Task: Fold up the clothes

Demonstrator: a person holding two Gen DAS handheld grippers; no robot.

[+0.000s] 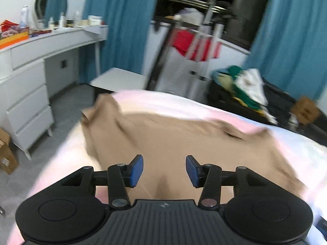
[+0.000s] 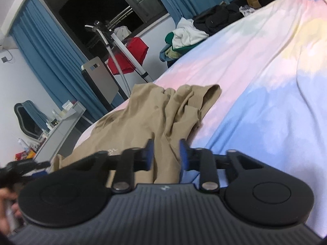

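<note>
Left wrist view: the left gripper [image 1: 164, 170] gapes wide above the tan shirt [image 1: 184, 143], spread ahead on the bed [image 1: 296, 153]. The right gripper [image 2: 166, 153] stands narrower, shirt fabric between its blue pads [image 2: 184, 153].

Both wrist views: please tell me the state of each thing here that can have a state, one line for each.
Left gripper: jaws open, holding nothing, above the garment.
Right gripper: jaws open, a fold of the garment between them, not clamped.
Tan garment: unfolded, crumpled, lying on the bed.
Pastel bedsheet: spread out, lightly wrinkled.
Blue curtains: drawn aside from the dark window.
White drawers: shut.
</note>
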